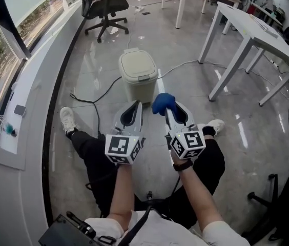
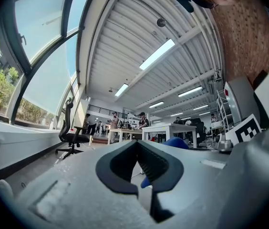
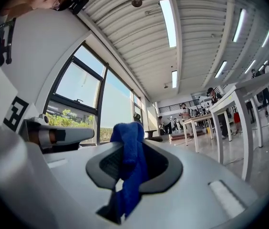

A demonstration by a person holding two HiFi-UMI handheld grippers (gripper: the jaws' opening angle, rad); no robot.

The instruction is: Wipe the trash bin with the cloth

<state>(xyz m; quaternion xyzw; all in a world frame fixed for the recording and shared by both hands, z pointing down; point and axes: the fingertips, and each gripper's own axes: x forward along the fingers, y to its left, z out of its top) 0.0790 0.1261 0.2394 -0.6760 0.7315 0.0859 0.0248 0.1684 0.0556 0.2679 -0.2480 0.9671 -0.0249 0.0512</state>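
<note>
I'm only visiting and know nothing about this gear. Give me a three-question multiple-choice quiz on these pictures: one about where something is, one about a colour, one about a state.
1. Where does the trash bin stand?
A on the floor
B on a white table
C on the window ledge

2. What colour is the cloth?
A red
B yellow
C blue

3. The right tool is:
A wide open and empty
B shut on the cloth
C lying on the floor

Answers:
1 A: the head view shows the trash bin standing on the grey floor.
2 C: the cloth is plainly blue in the right gripper view.
3 B: the right gripper view shows the cloth pinched between its jaws.
</note>
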